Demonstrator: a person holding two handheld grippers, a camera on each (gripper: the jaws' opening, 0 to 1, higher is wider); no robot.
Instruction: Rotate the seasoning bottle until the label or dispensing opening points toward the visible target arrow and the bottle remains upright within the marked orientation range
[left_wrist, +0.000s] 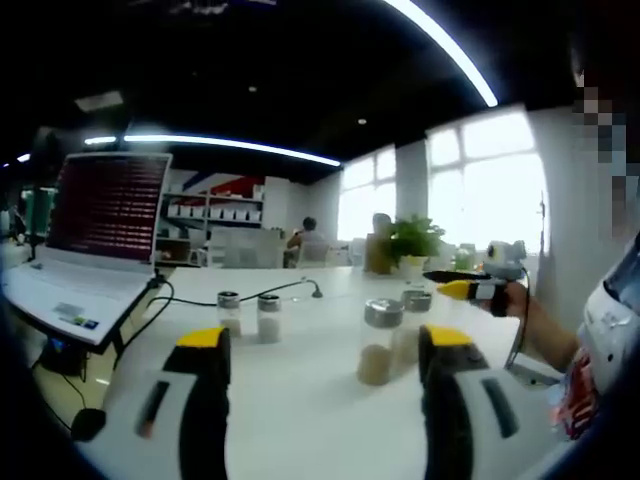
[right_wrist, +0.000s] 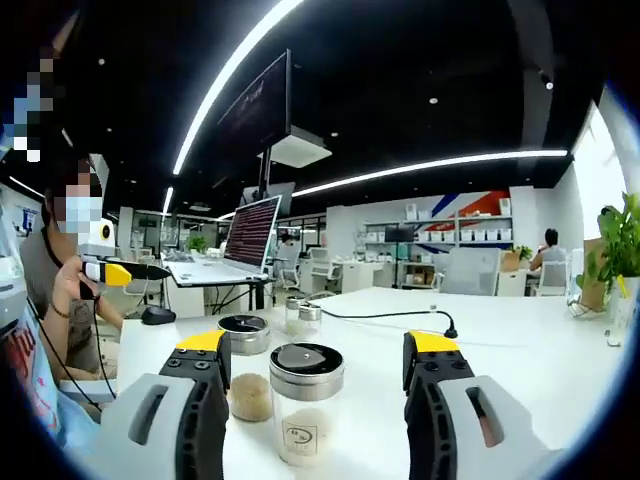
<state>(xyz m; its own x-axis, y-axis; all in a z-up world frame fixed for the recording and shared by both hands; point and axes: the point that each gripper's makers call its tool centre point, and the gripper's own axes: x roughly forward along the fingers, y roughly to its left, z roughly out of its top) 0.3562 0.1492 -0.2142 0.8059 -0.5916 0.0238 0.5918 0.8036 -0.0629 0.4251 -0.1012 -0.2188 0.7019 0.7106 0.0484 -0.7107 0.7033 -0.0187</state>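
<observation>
Both grippers hover low over the white table (right_wrist: 520, 330), level, jaws spread wide and holding nothing. In the right gripper view the right gripper (right_wrist: 318, 362) frames a seasoning bottle (right_wrist: 305, 403) — upright, long axis vertical, metal cap on top, small label facing the camera — with a second jar (right_wrist: 246, 367) just behind-left. The left gripper (left_wrist: 325, 352) faces another jar (left_wrist: 379, 342), also upright.

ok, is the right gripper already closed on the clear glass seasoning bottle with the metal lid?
No: the right gripper is open, jaws apart either side of the clear glass seasoning bottle.
</observation>
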